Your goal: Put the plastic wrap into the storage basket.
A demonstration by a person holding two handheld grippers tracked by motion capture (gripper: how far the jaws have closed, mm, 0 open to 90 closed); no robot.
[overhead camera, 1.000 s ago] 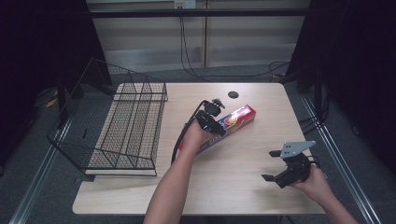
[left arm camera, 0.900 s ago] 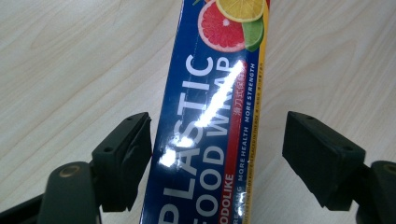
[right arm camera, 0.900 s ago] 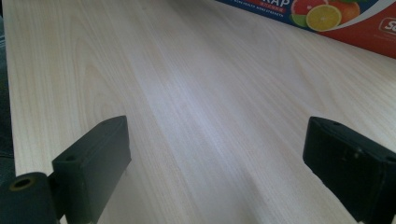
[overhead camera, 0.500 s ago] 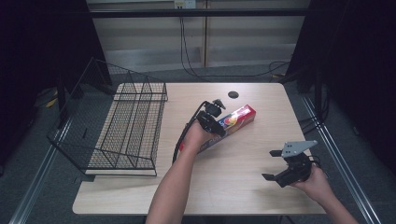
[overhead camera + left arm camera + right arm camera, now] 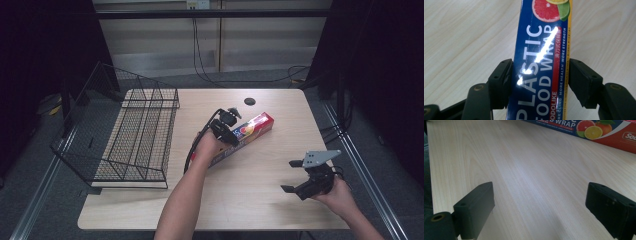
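Since a second ago almost nothing on the table has shifted; both hands sit where they were, and the one change is at the left gripper (image 5: 231, 131), whose jaws have just been closing in on the plastic wrap box (image 5: 250, 131). In the left gripper view the box (image 5: 541, 62) runs straight up between the two black pads: the left pad touches its blue side, while the right pad looks hard against or a sliver off the yellow edge, so I would call it a grip taking hold across the narrow width. The box lies flat near the middle of the wooden table (image 5: 260, 200), its long axis slanting from near the person's left hand up toward the far right. The gripper straddles it crosswise, near the lower left part. The right gripper (image 5: 300, 176) hangs well apart at the near right, jaws spread wide over bare wood, nothing between them. The wire basket (image 5: 140, 145) stands to the left, on the left hand's side.
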